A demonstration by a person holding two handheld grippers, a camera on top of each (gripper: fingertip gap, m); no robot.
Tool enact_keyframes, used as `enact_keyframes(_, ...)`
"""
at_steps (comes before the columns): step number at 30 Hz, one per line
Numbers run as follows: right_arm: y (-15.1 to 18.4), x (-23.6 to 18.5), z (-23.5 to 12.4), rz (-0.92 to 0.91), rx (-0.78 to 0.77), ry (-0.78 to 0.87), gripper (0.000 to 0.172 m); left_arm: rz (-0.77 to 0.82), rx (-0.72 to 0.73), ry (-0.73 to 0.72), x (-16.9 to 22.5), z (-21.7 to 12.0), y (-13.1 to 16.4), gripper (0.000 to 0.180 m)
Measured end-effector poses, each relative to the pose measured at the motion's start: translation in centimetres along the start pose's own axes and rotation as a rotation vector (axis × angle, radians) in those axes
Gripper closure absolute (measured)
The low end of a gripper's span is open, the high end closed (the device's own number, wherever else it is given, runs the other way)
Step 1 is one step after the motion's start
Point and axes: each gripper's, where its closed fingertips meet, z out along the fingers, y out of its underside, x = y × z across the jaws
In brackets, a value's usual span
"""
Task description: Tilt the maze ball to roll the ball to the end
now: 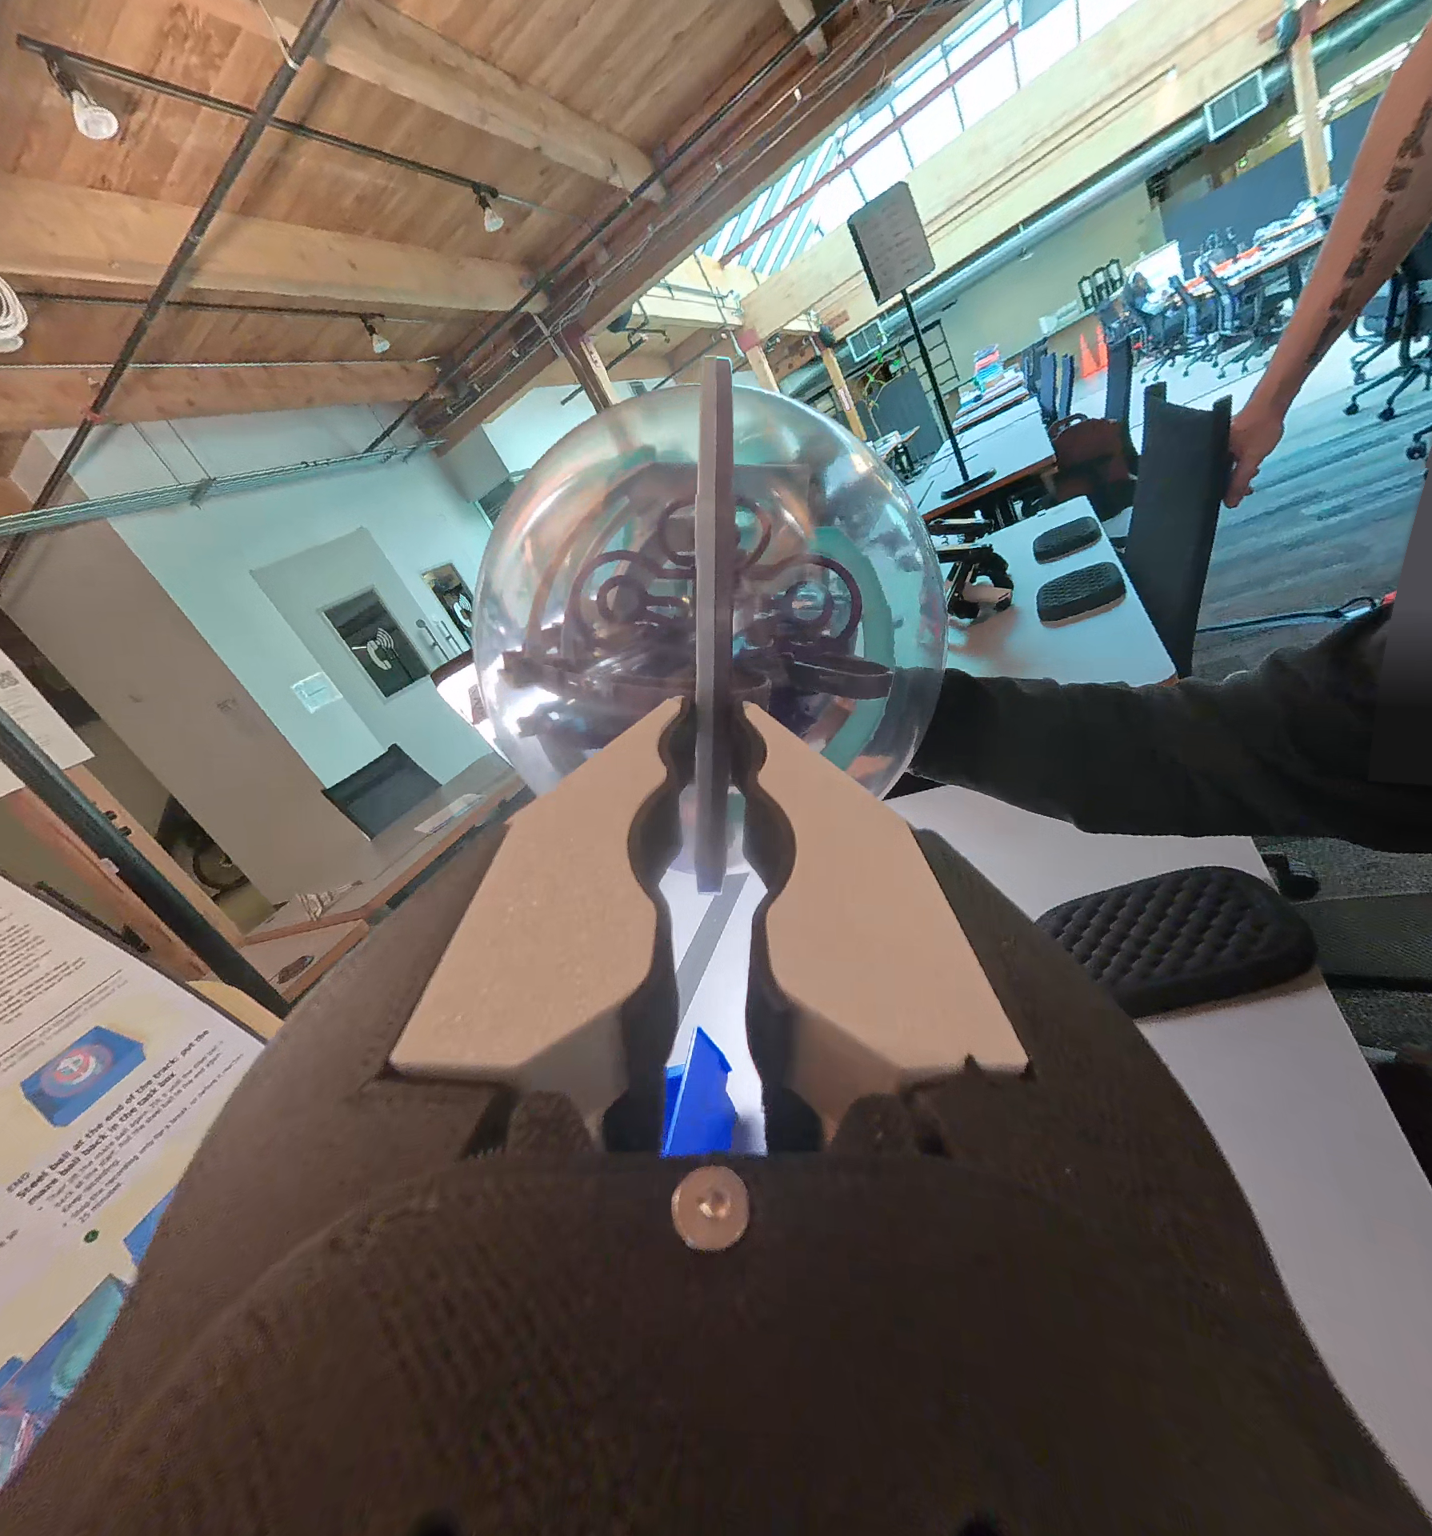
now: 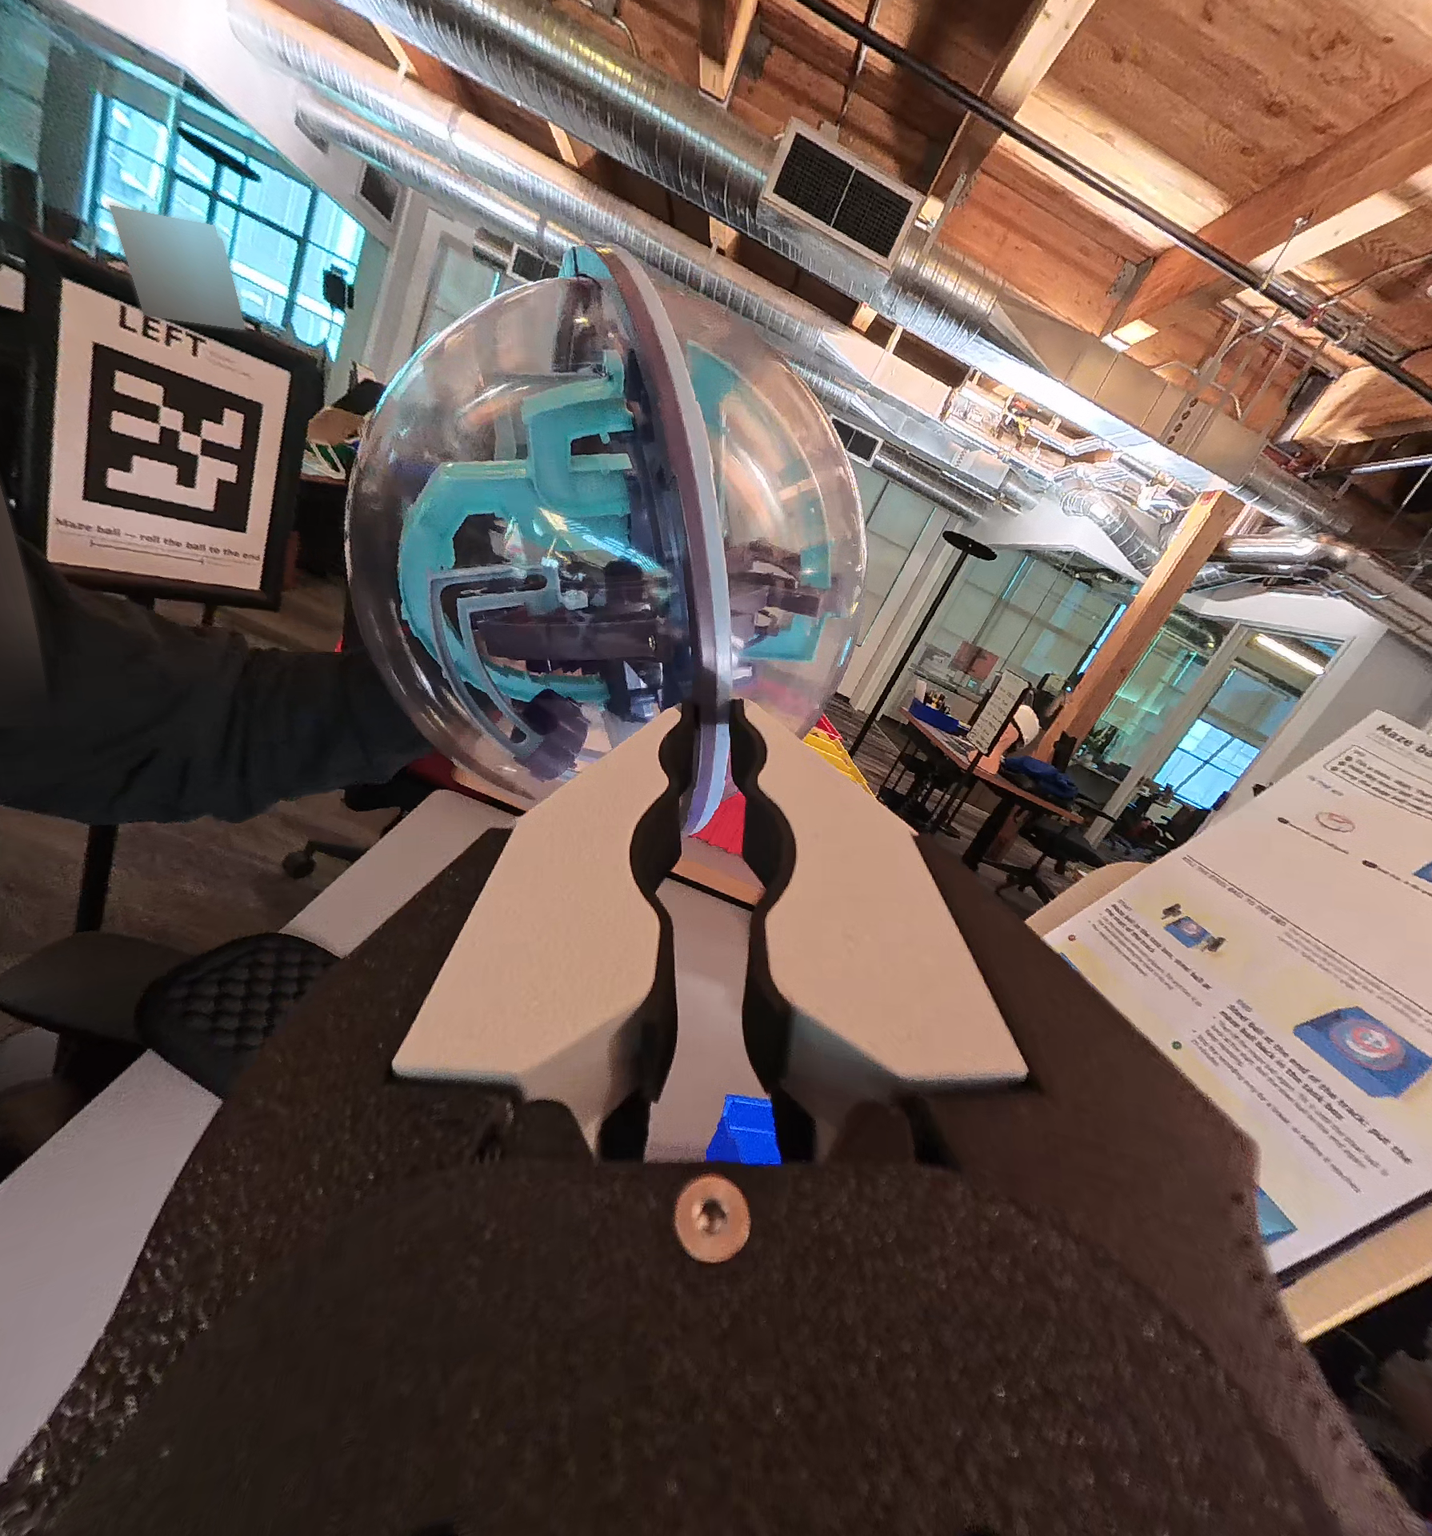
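Both claws, the left claw (image 1: pixel 713 715) and the right claw (image 2: pixel 708 719), are clamping on the thin grey rim (image 1: pixel 717 582) of the clear plastic maze ball (image 2: pixel 605 532), which is standing upright above them, frame centre.

We see the maze ball (image 2: pixel 530 532) as clear glossy plastic with a matt grey rim (image 1: pixel 713 582); gripper fingers (image 2: pixel 563 898) look matt, grainy; ceiling (image 1: pixel 197 274) bare wood.
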Motion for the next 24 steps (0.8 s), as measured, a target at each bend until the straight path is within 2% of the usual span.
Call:
enact_keyframes(12,0.0,-0.4,0.4,0.019,0.015,0.018,0.166,-0.018,-0.026,-0.005,-0.1,-0.2,-0.9,0.175)
enact_keyframes(24,1.1,-1.8,-0.2,0.093,-0.040,0.029,0.166,-0.121,-0.015,0.006,0.4,-0.4,0.0,0.174)
